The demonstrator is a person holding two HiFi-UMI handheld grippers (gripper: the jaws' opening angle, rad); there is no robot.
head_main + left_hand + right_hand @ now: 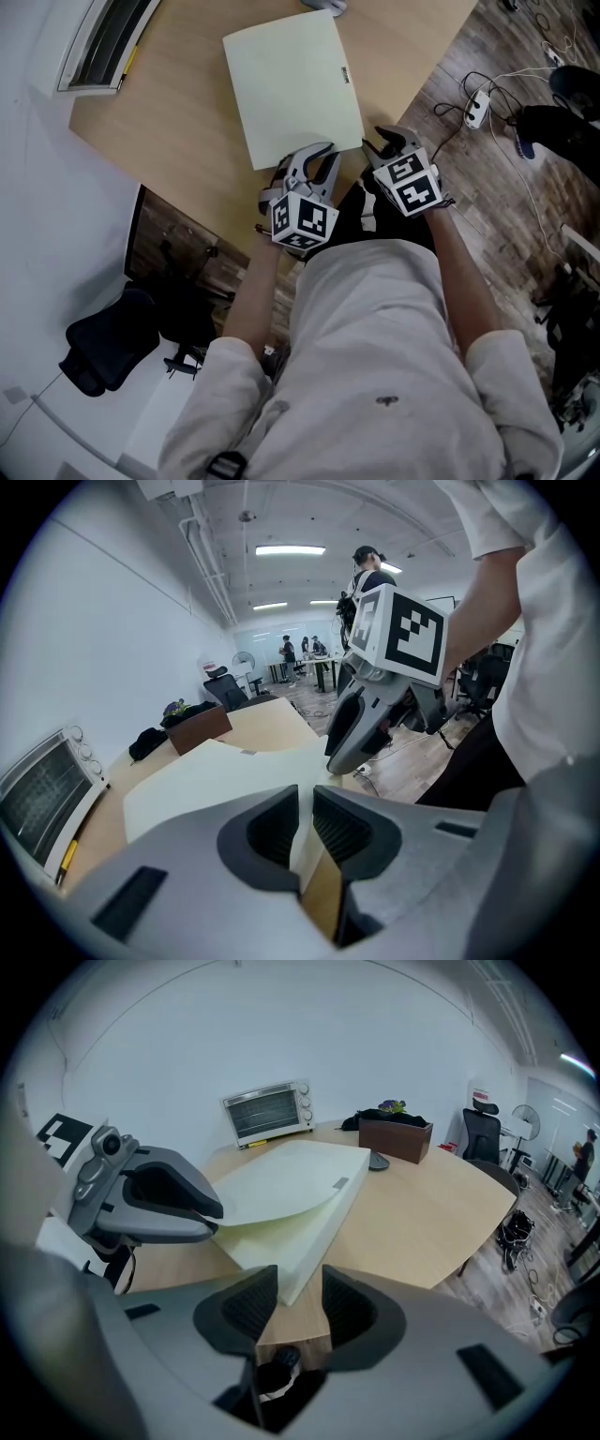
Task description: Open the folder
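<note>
In the narrow left claw, the pale-yellow card folder's cover is being pinched at the light wooden worktop's near edge. The corner is being straddled untouched by the wide right claw, best closed on the lower leaf only.

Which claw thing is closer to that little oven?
Left. The left gripper is at the folder's near edge on the toaster oven's side; the right gripper is at the opposite corner, farther away.
</note>
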